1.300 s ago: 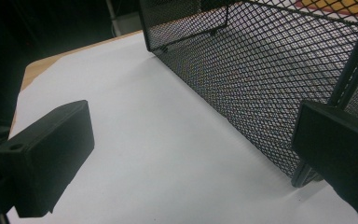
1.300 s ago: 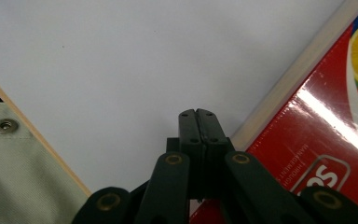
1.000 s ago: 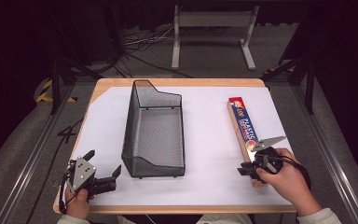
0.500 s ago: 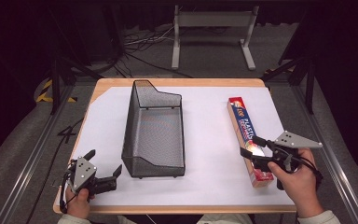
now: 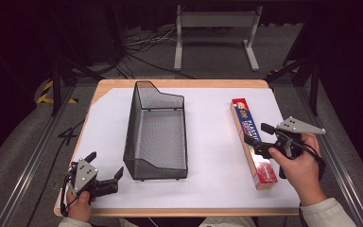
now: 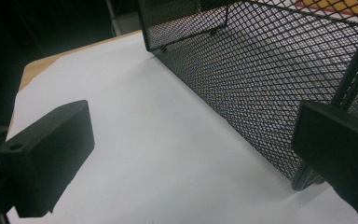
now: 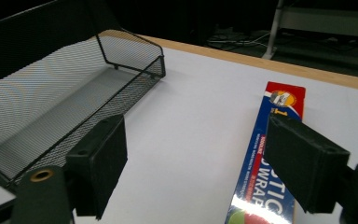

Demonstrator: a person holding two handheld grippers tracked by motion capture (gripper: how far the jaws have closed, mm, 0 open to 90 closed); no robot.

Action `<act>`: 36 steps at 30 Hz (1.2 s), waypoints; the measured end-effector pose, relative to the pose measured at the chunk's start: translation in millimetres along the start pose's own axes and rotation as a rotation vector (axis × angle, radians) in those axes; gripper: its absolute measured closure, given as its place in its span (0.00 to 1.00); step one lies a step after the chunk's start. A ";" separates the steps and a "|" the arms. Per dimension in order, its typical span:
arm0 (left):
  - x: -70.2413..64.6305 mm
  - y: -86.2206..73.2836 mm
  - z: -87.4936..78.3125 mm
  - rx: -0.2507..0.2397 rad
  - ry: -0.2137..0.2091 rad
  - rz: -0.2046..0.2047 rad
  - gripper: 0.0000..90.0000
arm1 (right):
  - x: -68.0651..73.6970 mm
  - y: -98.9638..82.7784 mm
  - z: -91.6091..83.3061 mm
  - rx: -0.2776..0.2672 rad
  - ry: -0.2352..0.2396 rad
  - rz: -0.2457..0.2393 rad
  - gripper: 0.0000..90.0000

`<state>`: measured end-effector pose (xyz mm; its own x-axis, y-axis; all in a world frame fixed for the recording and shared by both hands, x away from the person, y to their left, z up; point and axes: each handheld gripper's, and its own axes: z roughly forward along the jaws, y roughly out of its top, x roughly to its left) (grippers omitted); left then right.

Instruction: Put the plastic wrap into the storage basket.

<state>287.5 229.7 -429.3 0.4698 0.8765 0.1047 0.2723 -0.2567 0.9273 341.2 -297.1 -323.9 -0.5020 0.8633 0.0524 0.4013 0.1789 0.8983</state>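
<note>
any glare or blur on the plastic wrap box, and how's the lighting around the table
Right gripper view: the plastic wrap box has a bright glare patch at its near end, its print soft. High view: the table is evenly lit, its surroundings dark. Left gripper view: the mesh basket looks dim.

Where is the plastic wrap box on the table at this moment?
In the high view the plastic wrap box lies flat on the right part of the table, to the right of the black mesh basket, under the right tool.
</note>
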 end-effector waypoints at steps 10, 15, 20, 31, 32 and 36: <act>0.0 -0.7 0.2 0.004 -0.001 -0.001 0.00 | -14.1 14.7 23.5 0.048 -0.071 -0.011 0.22; 0.0 -0.6 0.2 0.004 -0.002 0.000 0.00 | -22.6 15.6 37.3 0.085 -0.102 -0.005 0.24; -0.5 -1.2 1.7 0.012 -0.007 0.007 0.00 | -29.0 7.2 52.9 0.133 -0.129 0.017 0.25; -0.4 -1.3 2.1 0.016 -0.011 0.008 0.00 | -38.8 -7.9 76.1 0.318 -0.158 0.043 0.16; -0.3 -1.3 2.2 0.016 -0.012 0.008 0.00 | -39.7 -9.3 77.9 0.328 -0.159 0.045 0.15; -0.1 -1.5 2.5 0.022 -0.016 0.007 0.00 | -43.1 -15.3 84.6 0.383 -0.164 0.066 0.13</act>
<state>289.1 229.1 -431.6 0.4849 0.8682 0.1057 0.2873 -0.2723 0.9183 421.5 -297.1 -376.8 -0.3494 0.9369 0.0063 0.7000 0.2566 0.6665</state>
